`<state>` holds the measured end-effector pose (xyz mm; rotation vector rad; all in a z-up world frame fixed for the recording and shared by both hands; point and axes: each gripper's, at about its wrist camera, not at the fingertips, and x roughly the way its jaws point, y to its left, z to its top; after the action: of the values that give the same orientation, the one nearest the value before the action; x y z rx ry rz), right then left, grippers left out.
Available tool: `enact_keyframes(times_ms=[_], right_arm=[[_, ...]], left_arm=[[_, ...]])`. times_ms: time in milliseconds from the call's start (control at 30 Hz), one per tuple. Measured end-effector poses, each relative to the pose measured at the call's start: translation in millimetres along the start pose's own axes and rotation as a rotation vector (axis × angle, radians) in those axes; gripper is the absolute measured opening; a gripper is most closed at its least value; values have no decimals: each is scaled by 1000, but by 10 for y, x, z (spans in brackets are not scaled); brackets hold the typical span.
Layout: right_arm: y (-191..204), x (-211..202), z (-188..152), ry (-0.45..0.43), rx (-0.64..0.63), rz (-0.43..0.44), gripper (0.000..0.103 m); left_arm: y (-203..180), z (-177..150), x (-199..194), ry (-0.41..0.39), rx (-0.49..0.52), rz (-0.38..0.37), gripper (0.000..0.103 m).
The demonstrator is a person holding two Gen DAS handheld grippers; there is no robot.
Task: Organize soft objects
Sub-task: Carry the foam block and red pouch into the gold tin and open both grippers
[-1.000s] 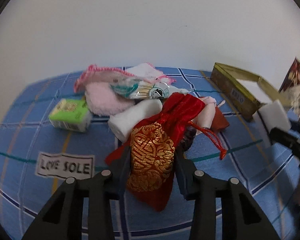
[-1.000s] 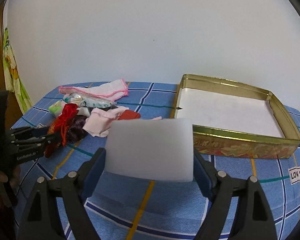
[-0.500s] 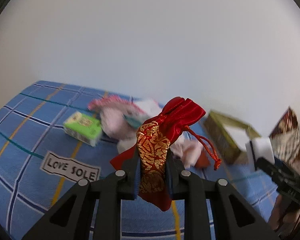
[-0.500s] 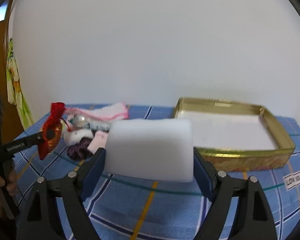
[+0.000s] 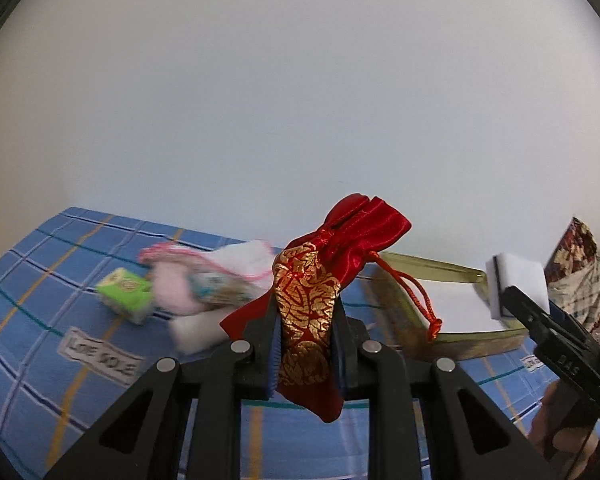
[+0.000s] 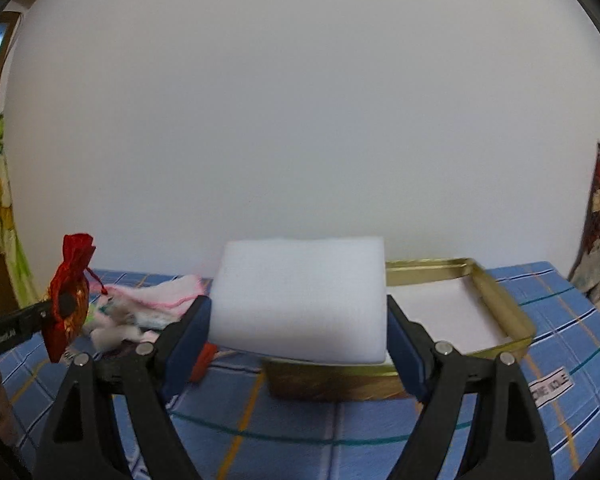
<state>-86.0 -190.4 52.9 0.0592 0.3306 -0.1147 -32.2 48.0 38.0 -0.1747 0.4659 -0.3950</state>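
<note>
Both loads hung above the bench (image 6: pixel 300 420) beside the tin (image 6: pixel 504 308), presumably so each could be lowered into it: the left gripper (image 5: pixel 306 344) was clamped tight on the pouch (image 5: pixel 312 312), left of the tin. The pouch stood roughly upright, long axis vertical, neck up and tipped toward the tin. The right gripper (image 6: pixel 298 336), spread wide, pinched the sponge (image 6: pixel 300 300) by its ends, long axis crosswise, over the tin's near wall.

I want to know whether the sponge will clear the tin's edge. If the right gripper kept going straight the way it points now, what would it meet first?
Probably nothing on the table. The right gripper, its jaws shut on the white sponge, points level above the gold tin, toward the bare white wall. Depth is unclear, but the tin's near rim sits below the sponge.
</note>
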Motion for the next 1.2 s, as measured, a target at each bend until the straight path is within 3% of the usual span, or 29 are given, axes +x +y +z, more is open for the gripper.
enact_keyframes(times_ms=[167,500,967,1200], right_arm=[[-335,3,-14,-55,-61,-160,84],[-932,180,18,-45,-43,-337,84],[-1478,267,-41,50,-114,-431,84],[-1660,327,-54,122,-33,-418,84]], left_arm=[[-387,31,185,1,44,-17,23],[-1089,-82,837,74,56,-71,23],[-1894,-195,1386,165,71,-86,23],[-2049,-276,1559,192,99,-48,23]])
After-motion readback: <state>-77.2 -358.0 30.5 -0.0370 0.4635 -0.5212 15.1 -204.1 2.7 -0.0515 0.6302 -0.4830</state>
